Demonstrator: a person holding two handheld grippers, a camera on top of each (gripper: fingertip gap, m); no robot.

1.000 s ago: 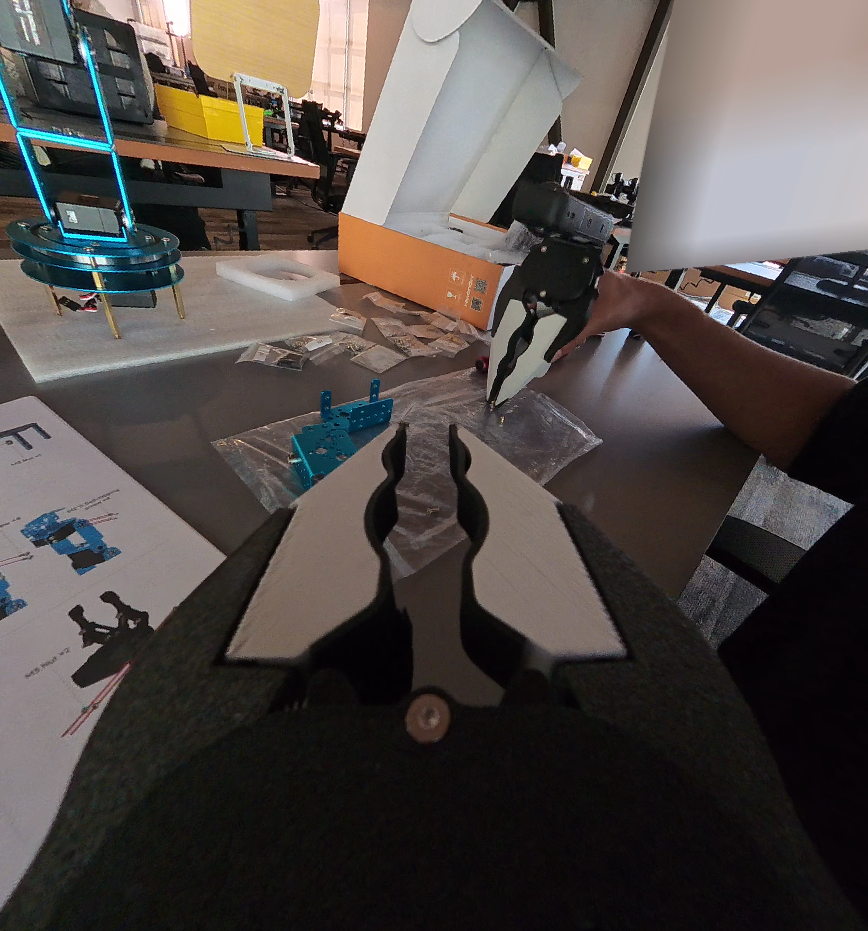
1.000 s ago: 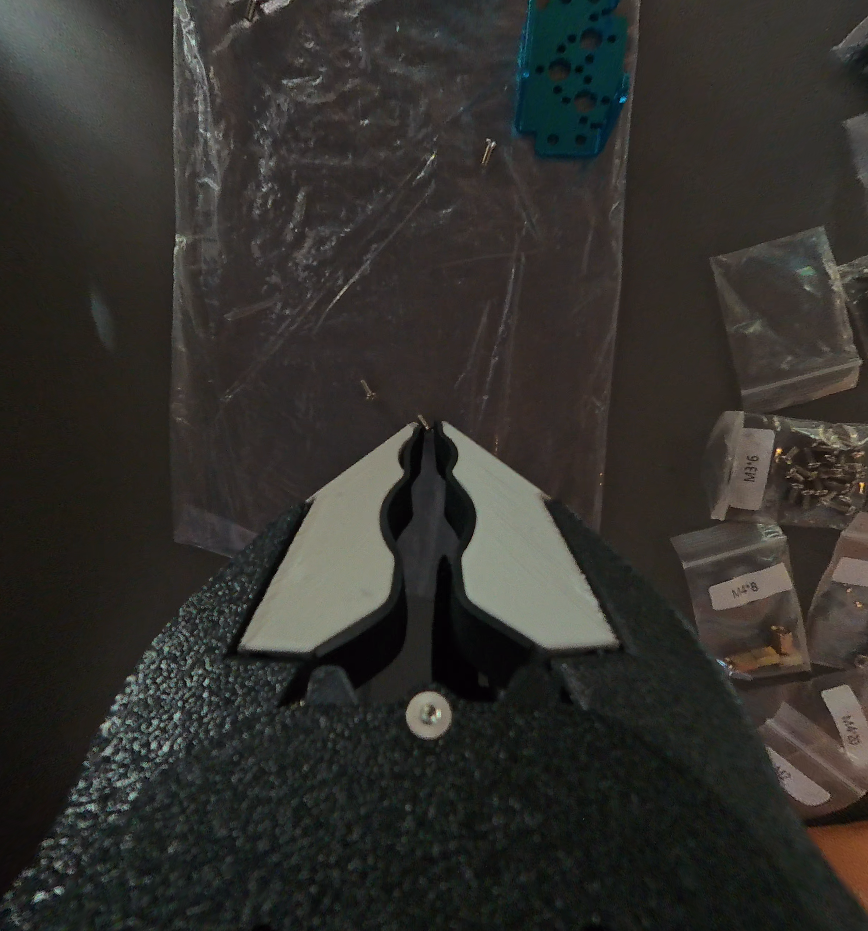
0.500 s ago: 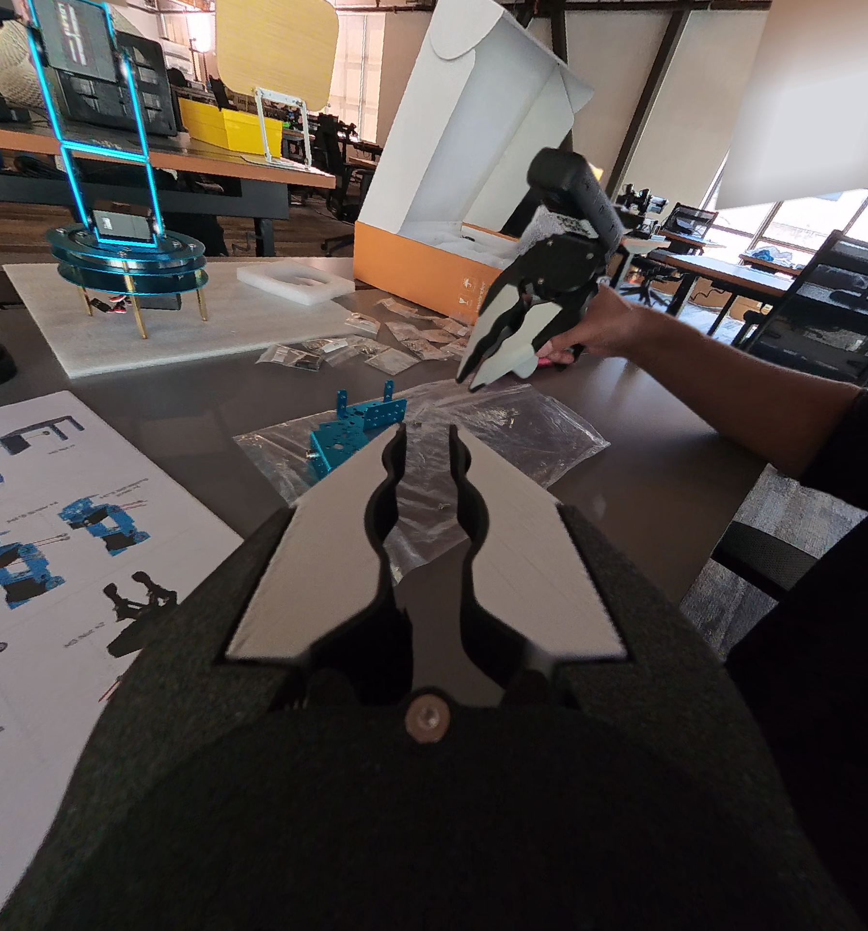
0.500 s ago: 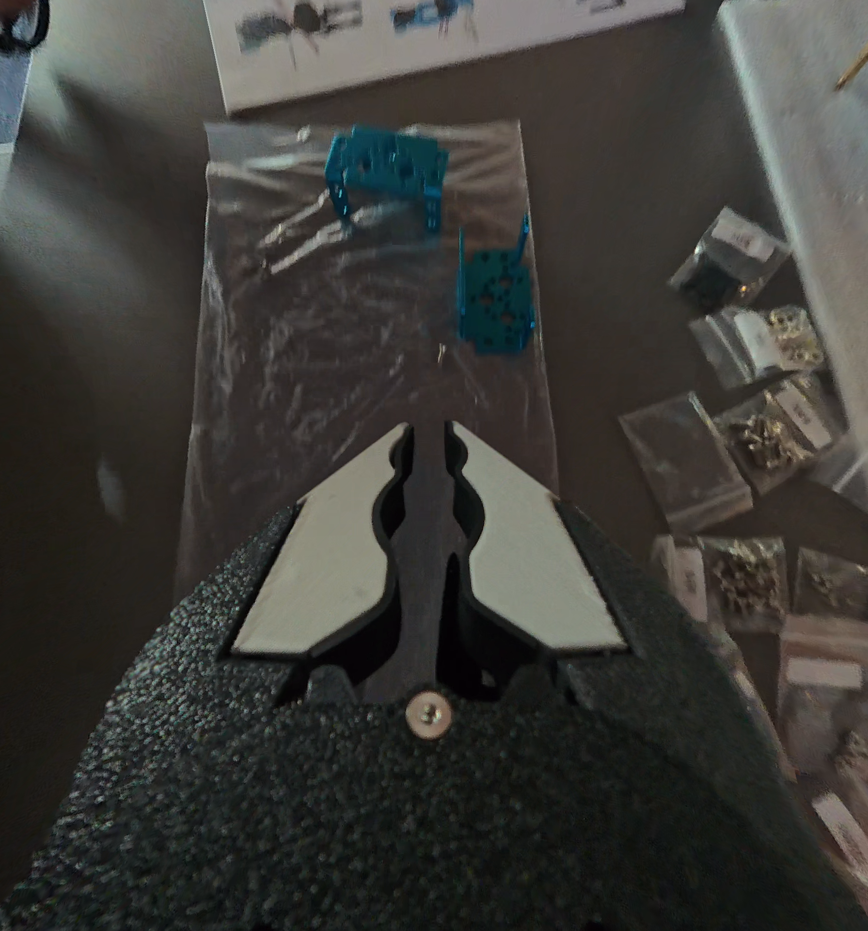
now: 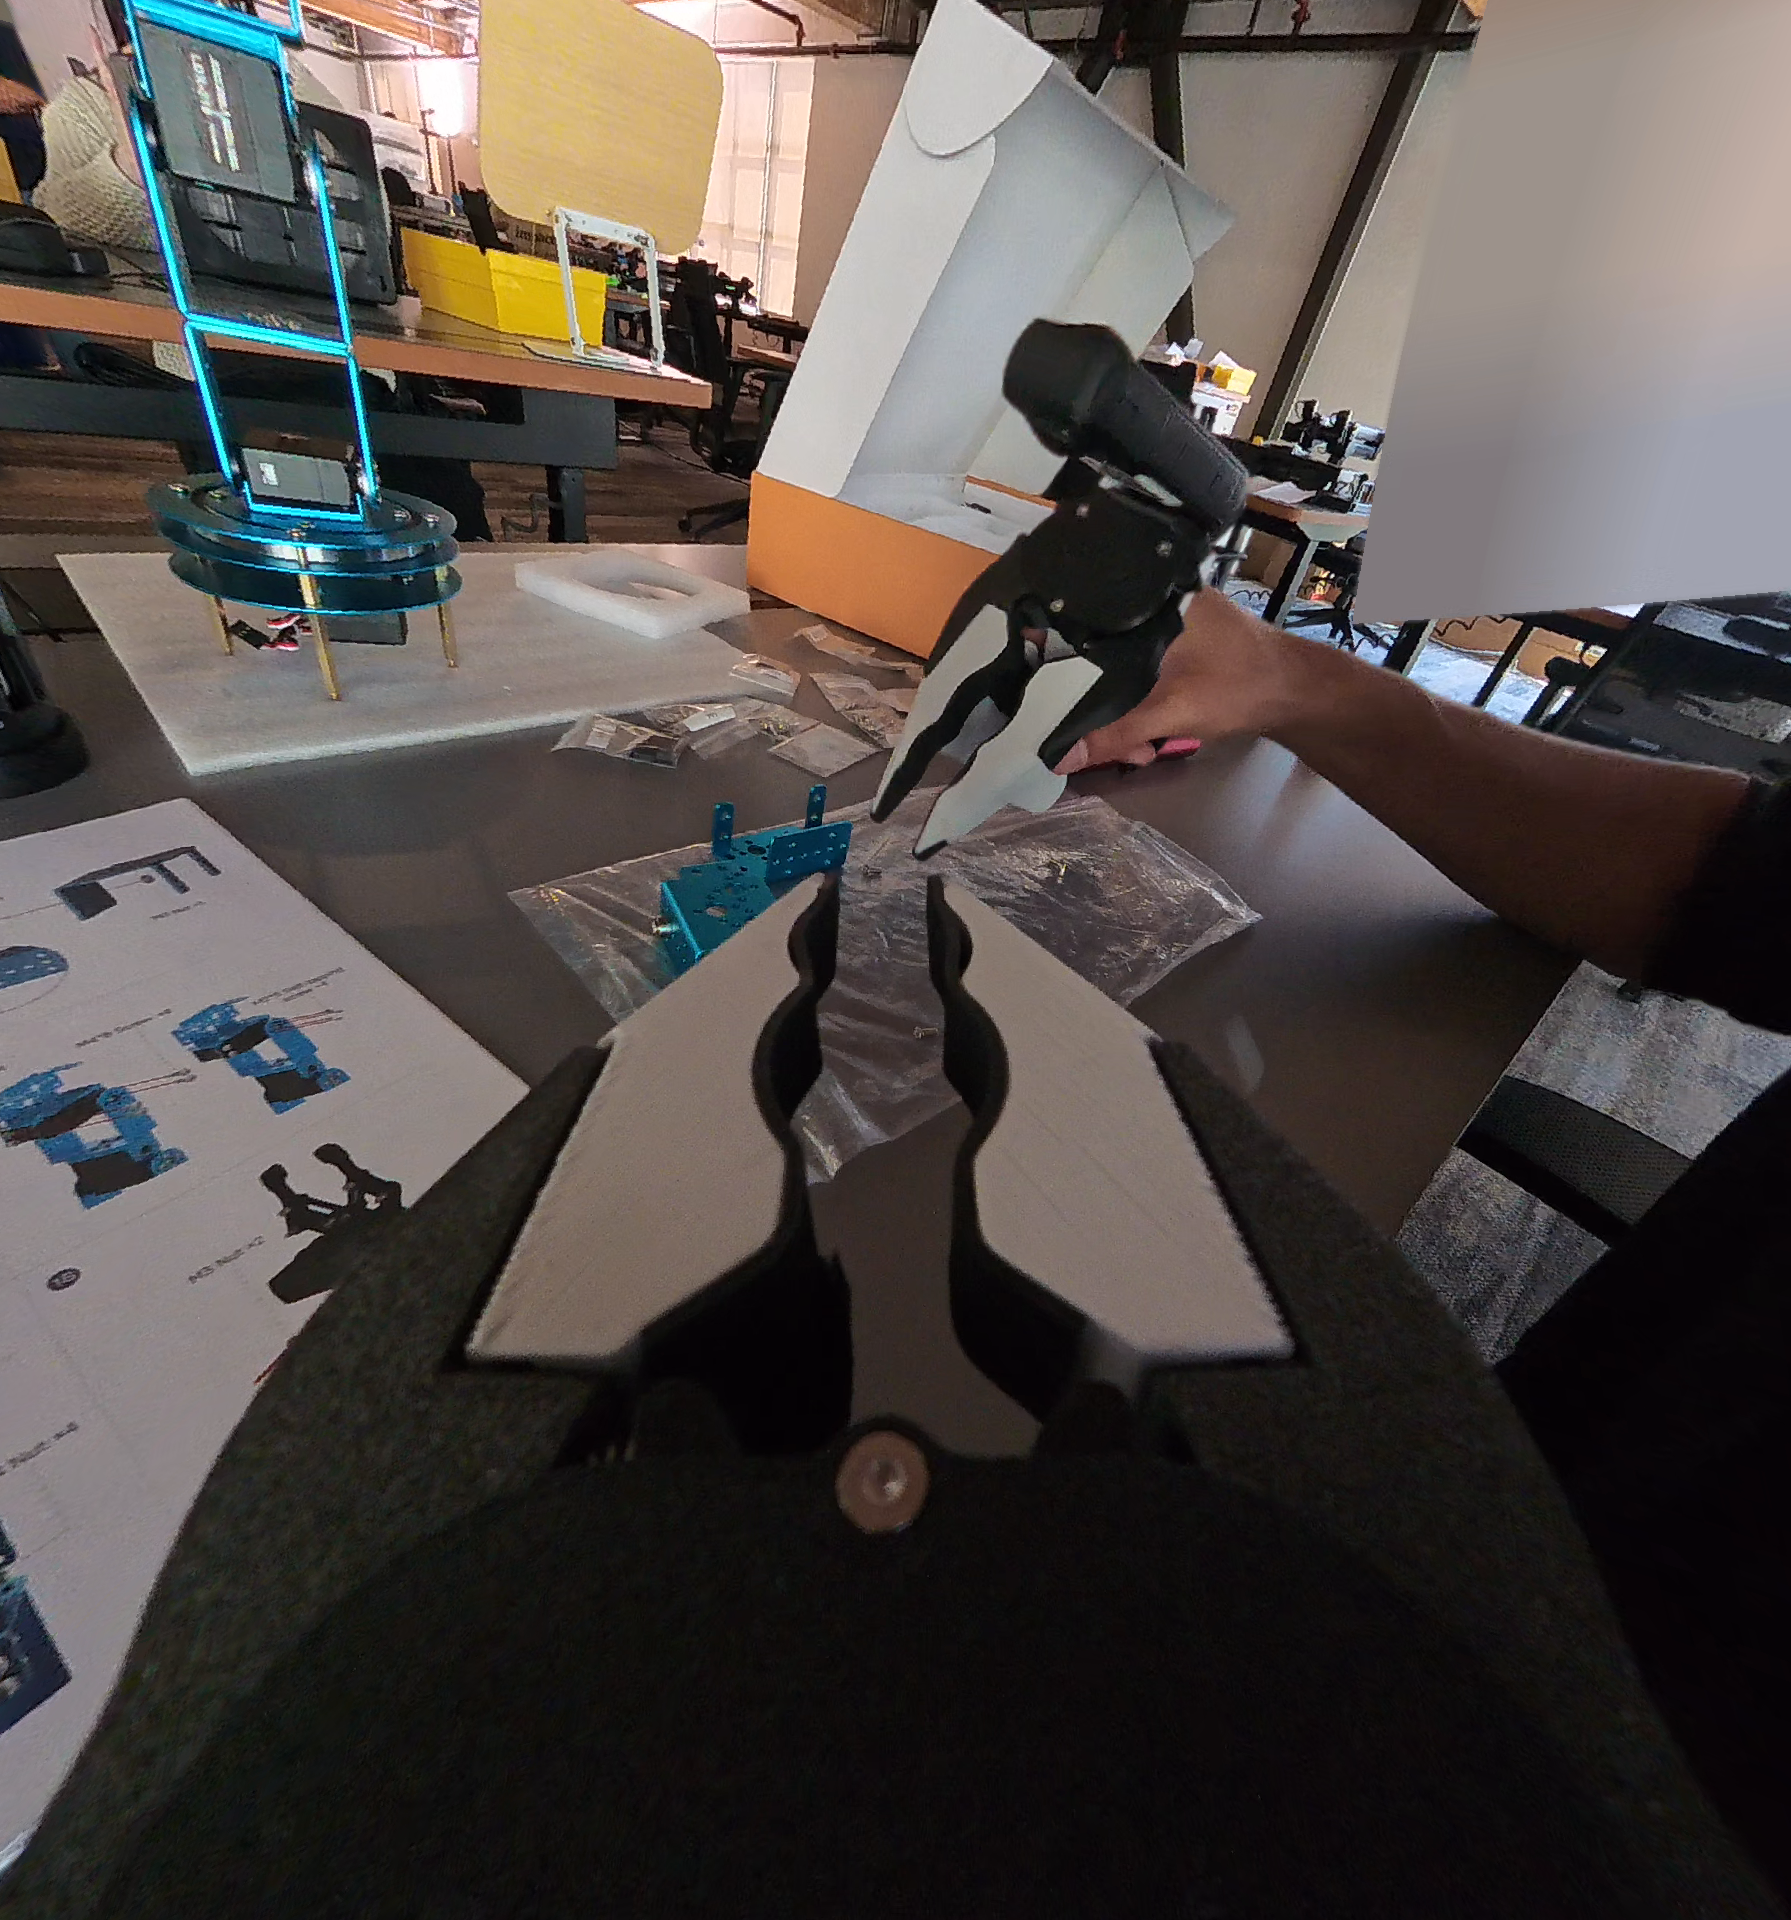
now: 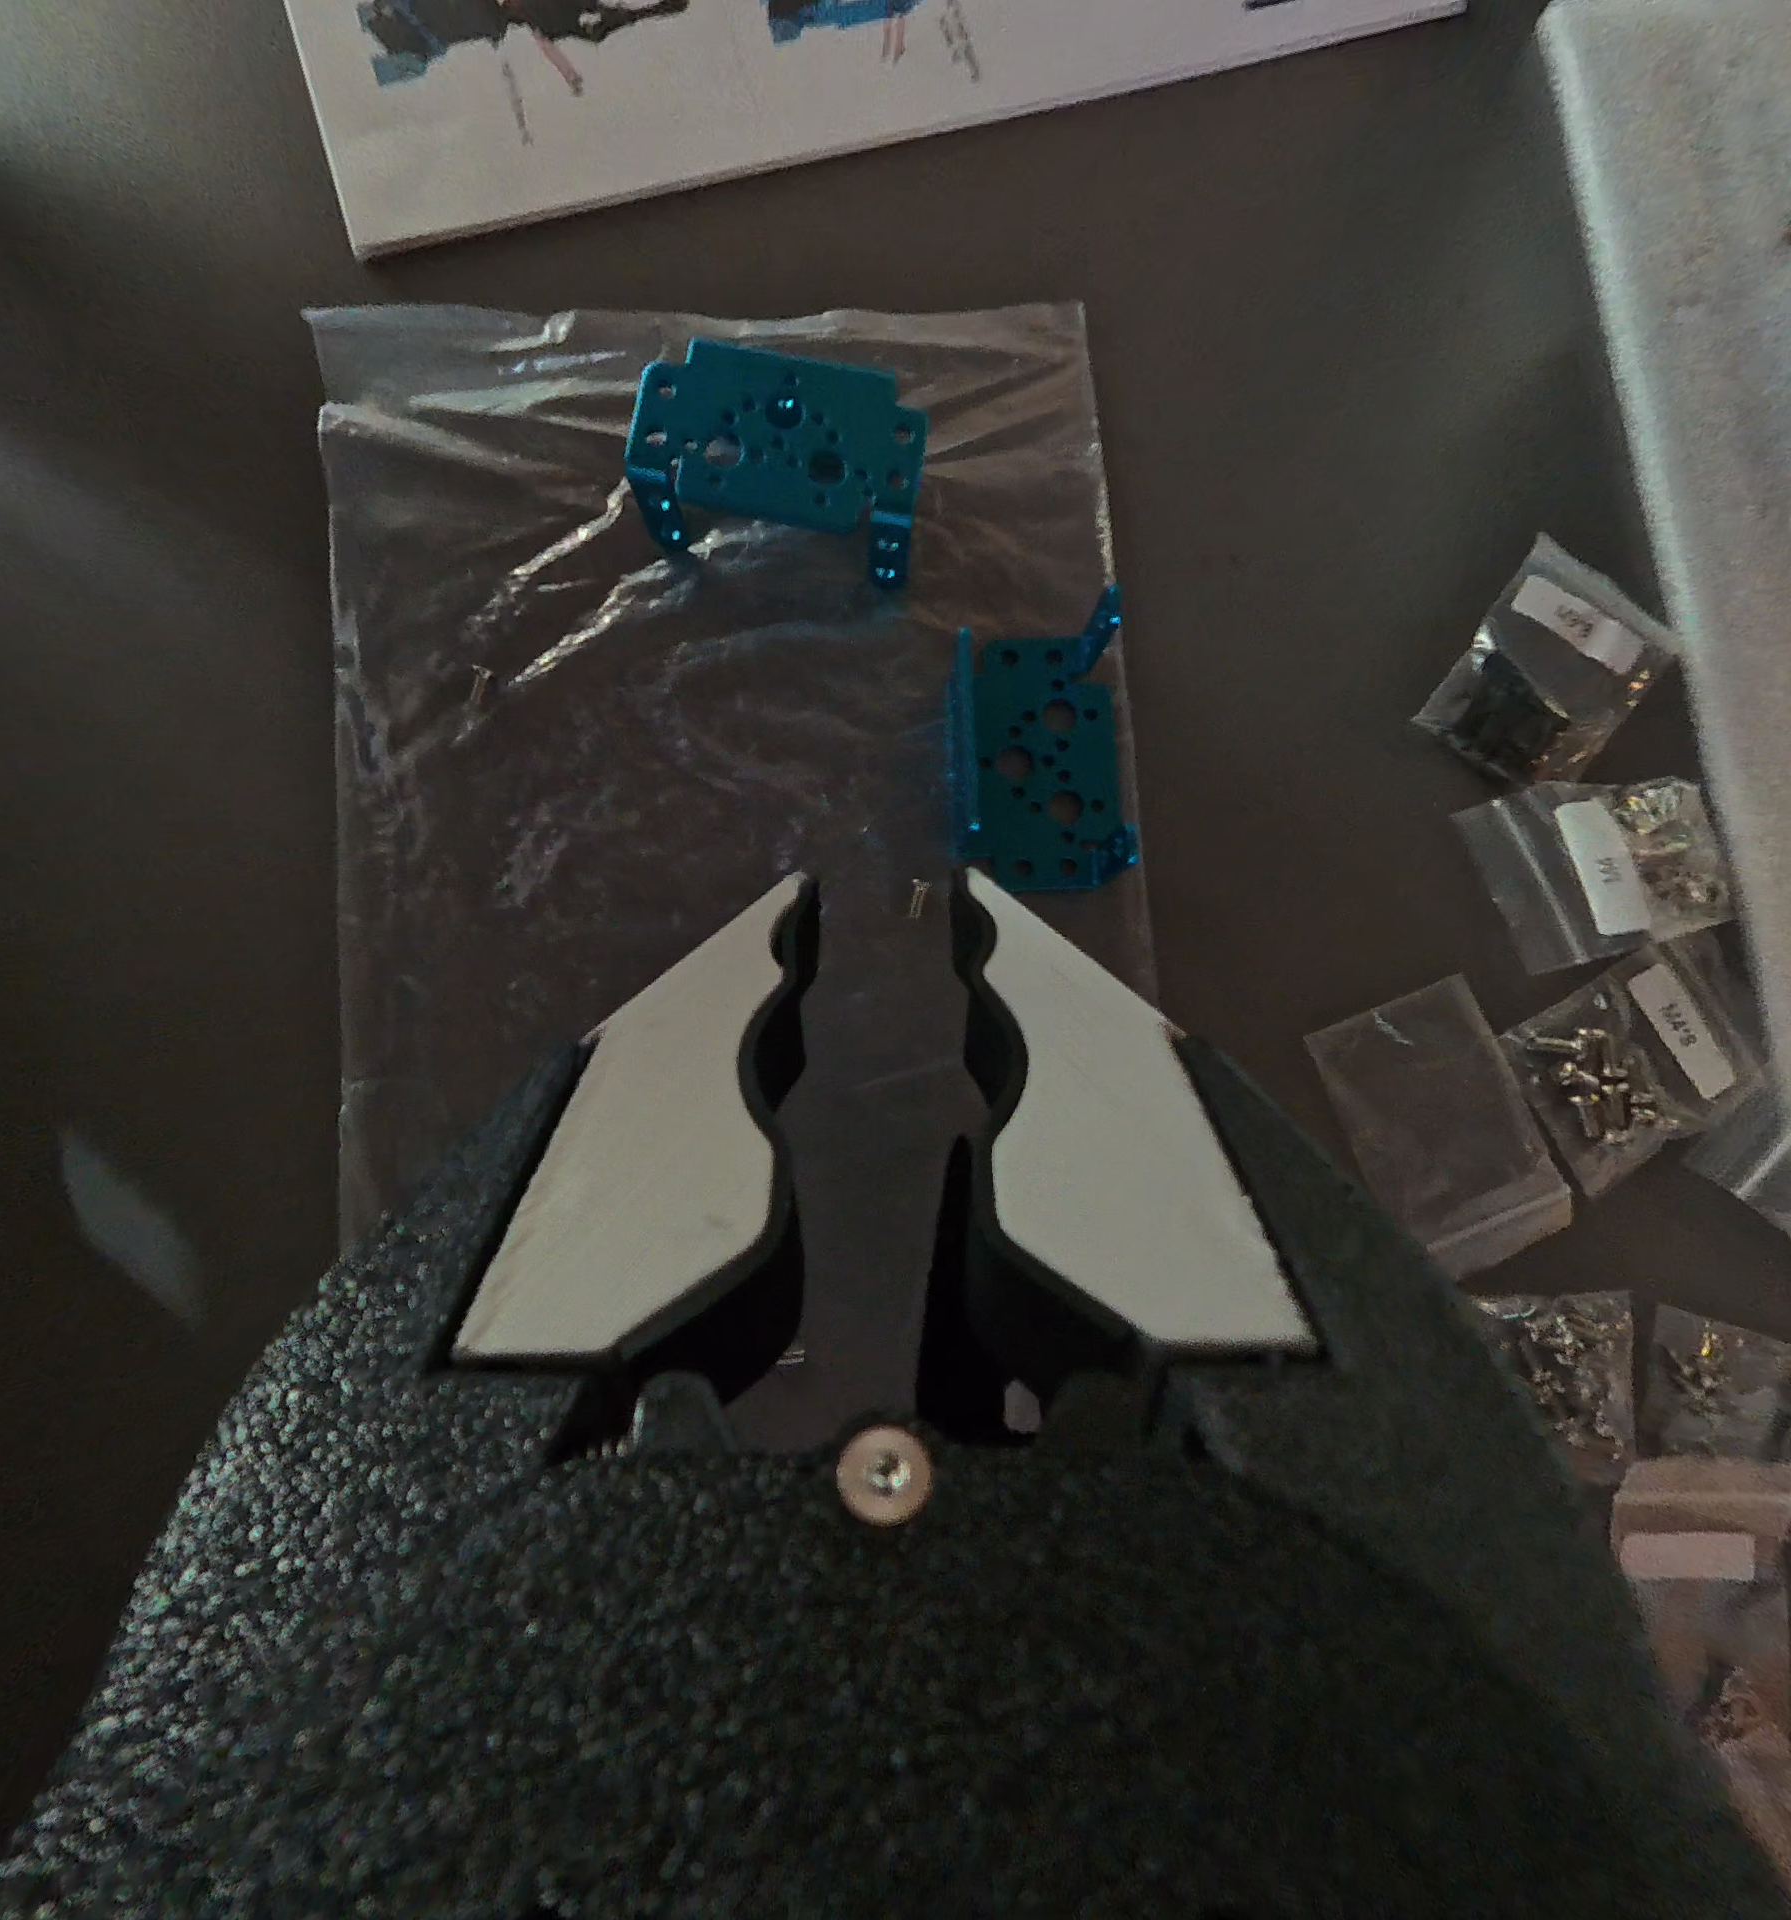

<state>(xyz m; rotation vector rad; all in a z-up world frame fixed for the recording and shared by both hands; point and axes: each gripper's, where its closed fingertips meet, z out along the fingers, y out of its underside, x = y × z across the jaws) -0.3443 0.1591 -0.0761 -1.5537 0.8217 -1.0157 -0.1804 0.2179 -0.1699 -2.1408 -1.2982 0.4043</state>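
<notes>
Left gripper [image 5: 878, 883]: jaws spread, empty, held above the near edge of the clear plastic bag [image 5: 1067, 914].
Right gripper [image 6: 886, 883]: jaws spread, nothing pinched, poised over the bag's middle; a small screw [image 6: 917, 896] lies between its tips.
Blue brackets: one [image 6: 779, 447] near the bag's far edge, another [image 6: 1049, 774] at its right edge, just beside the right fingertip.
Open room: bare dark table [image 6: 143, 727] left of the bag.
Crowded side: small parts bags [image 6: 1587, 1049] to the right; instruction sheet [image 6: 662, 94] beyond the far edge.
</notes>
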